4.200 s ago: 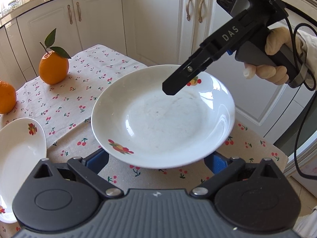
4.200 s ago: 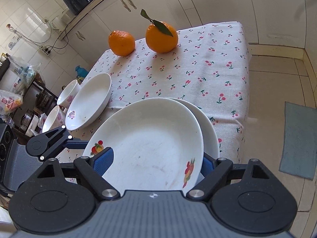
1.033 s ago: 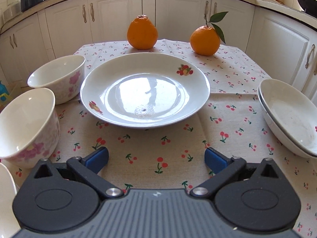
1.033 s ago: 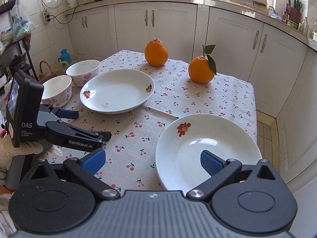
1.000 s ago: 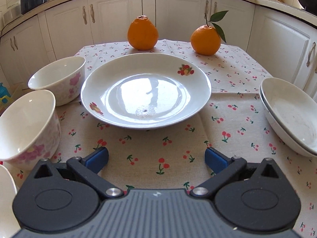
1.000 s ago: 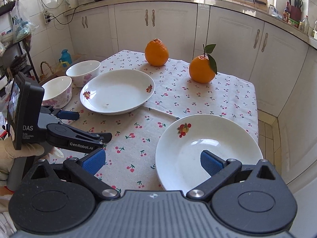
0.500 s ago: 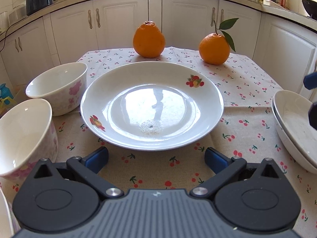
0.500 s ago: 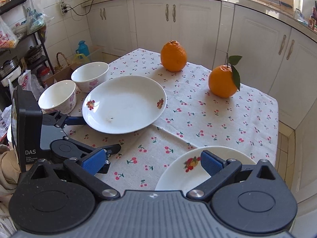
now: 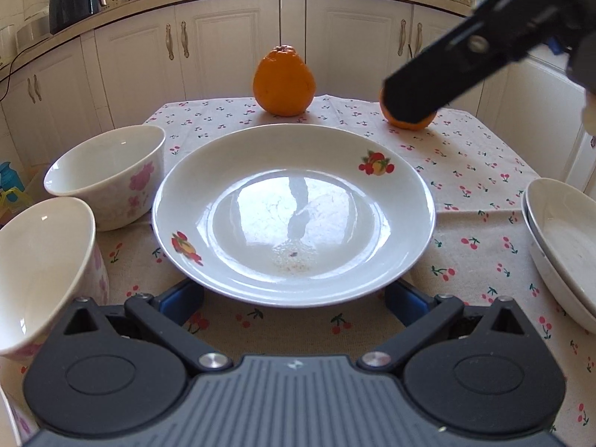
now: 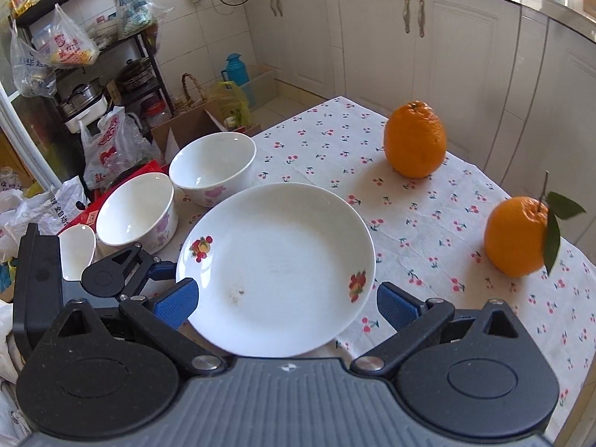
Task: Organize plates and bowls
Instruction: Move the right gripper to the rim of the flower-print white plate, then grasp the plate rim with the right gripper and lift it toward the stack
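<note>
The step in hand looks like picking up the lone fruit-print plate (image 9: 294, 210), which lies flat mid-table between two floral bowls (image 9: 106, 175) on the left and the stacked plates (image 9: 562, 238) at the right edge. The left gripper (image 9: 294, 300) is spread wide at its near rim, the right gripper (image 10: 285, 301) equally spread, both empty. Next, a finger likely must slide under the shallow, glossy rim before pinching.

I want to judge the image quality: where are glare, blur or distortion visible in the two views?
Left wrist view: strong window glare shines in the plate, the right gripper crossing the top right is blurred, and the fisheye curves the counter line. Right wrist view: light is even, the plate shows no glare, the oranges cast soft shadows, and the cabinets bend at the edges.
</note>
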Available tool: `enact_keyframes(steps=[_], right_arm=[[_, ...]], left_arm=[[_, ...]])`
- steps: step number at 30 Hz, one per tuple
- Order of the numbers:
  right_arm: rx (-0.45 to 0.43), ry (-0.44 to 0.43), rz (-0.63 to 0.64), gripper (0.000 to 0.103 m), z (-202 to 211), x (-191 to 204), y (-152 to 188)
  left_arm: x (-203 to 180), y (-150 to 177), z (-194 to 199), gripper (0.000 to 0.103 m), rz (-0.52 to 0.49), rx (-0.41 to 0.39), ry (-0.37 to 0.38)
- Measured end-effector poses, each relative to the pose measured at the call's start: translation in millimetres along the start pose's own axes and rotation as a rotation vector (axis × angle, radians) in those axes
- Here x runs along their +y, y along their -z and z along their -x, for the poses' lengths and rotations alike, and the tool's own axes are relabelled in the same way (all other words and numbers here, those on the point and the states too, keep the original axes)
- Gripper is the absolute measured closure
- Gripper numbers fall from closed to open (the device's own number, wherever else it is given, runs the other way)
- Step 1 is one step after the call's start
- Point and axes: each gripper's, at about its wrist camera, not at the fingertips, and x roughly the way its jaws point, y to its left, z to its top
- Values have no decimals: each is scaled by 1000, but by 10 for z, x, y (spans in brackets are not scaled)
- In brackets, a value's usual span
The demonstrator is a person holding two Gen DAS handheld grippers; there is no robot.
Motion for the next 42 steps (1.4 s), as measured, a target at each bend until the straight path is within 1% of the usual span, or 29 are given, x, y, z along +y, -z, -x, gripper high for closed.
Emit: enact_keyframes(steps=[4, 8, 12, 14, 16, 19, 20, 25, 29, 36, 42], right_arm=[[32, -12, 43, 0, -217, -101, -181], [63, -49, 70, 0, -436, -236, -340], [93, -73, 66, 2, -680, -387, -470], [113, -88, 50, 5, -808, -476, -512], [132, -110, 39, 14, -911, -538, -530], [156, -141, 33, 24, -1040, -606, -560], [163, -154, 32, 25, -1079, -624, -572], [189, -213, 27, 31, -1189, -653, -581], [188, -286, -13, 32, -1207, -725, -598], [193, -321, -34, 32, -1204, -756, -596], [192, -321, -46, 32, -1164, -758, -555]], left_arm=[[-3, 11, 5, 0, -1, -7, 1], [-4, 3, -14, 0, 7, -11, -6], [-11, -1, -13, 0, 17, -12, -16], [-5, 8, -6, 0, 21, -12, -19], [1, 7, -2, 2, 22, -14, -17], [13, 3, 2, 3, 24, -13, -13], [16, 2, 4, 4, 24, -13, -12], [18, 1, 1, 4, 23, -14, -6], [17, -5, 4, 4, 19, -9, 2], [24, -23, 11, 5, 13, 0, 1], [11, -23, 52, 6, -8, 1, 0]])
